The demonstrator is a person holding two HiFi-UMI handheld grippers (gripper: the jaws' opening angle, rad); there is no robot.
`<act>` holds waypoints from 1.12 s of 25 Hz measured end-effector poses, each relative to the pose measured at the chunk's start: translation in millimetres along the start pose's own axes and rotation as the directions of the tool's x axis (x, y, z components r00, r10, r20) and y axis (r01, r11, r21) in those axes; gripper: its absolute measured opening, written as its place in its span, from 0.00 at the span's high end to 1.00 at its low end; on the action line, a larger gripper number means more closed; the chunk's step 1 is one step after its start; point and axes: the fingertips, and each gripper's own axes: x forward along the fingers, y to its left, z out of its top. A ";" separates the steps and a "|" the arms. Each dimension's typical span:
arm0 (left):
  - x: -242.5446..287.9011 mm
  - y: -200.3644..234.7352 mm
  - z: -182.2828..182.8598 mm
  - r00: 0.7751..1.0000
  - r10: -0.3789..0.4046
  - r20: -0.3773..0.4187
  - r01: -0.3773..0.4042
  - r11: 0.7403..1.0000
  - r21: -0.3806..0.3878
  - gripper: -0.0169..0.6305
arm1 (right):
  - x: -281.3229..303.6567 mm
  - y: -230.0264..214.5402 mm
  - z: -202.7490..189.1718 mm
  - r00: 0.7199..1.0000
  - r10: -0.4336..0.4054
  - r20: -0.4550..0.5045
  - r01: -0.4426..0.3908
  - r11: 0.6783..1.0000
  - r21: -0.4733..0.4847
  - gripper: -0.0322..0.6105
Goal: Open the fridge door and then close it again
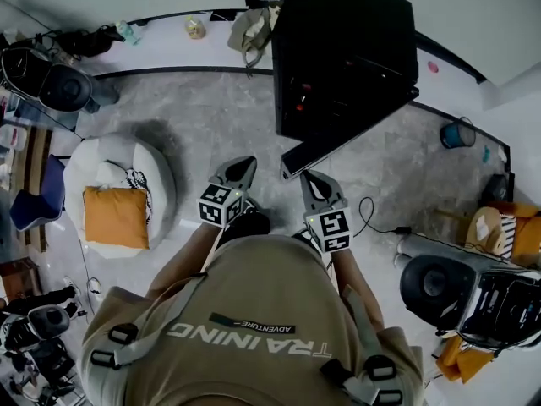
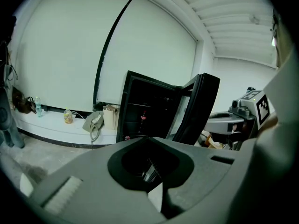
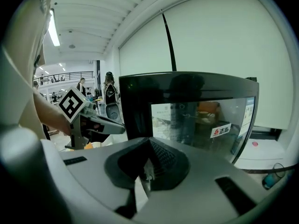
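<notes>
The black fridge [image 1: 347, 49] stands ahead of me with its glass door [image 1: 338, 142] swung partly open toward me. My left gripper [image 1: 238, 172] hangs shut and empty just left of the door's free edge, apart from it. Close under that same edge, my right gripper [image 1: 315, 184] is also shut with nothing in it. The left gripper view looks past its gripper [image 2: 149, 174] into the dark fridge interior [image 2: 145, 118], with the door [image 2: 198, 108] edge-on and the right gripper [image 2: 233, 120] beside it. In the right gripper view, its gripper [image 3: 147, 174] faces the door's glass front [image 3: 201, 120].
A white beanbag with an orange cushion [image 1: 114, 214] sits on the floor at the left. Bags [image 1: 254, 28] and a bottle [image 1: 195, 28] lie along the back wall ledge. A cable [image 1: 372, 218], a blue bucket [image 1: 457, 134] and black equipment [image 1: 473, 294] crowd the right.
</notes>
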 end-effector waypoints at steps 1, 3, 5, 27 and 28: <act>-0.2 8.1 1.5 1.000 0.004 0.002 -0.004 1.000 -0.001 0.97 | 6.0 0.1 1.0 1.000 -0.005 -0.001 0.005 1.000 0.003 0.95; 2.0 22.7 6.1 1.000 0.010 0.006 -0.010 1.000 -0.002 0.97 | 17.3 -2.7 3.7 1.000 -0.015 0.001 0.015 1.000 0.018 0.95; 4.7 34.3 11.7 1.000 0.009 0.009 -0.009 1.000 -0.007 0.97 | 27.1 -6.7 7.6 1.000 -0.027 -0.002 0.027 0.999 0.023 0.95; 5.4 131.7 36.8 0.999 -0.044 0.020 0.044 0.998 0.040 0.97 | 110.1 -16.8 46.5 0.987 -0.157 -0.036 0.157 0.988 -0.003 0.95; 5.2 137.2 35.5 0.999 -0.043 0.017 0.042 0.999 0.034 0.97 | 113.2 -17.2 47.9 0.986 -0.162 -0.039 0.162 0.987 -0.004 0.95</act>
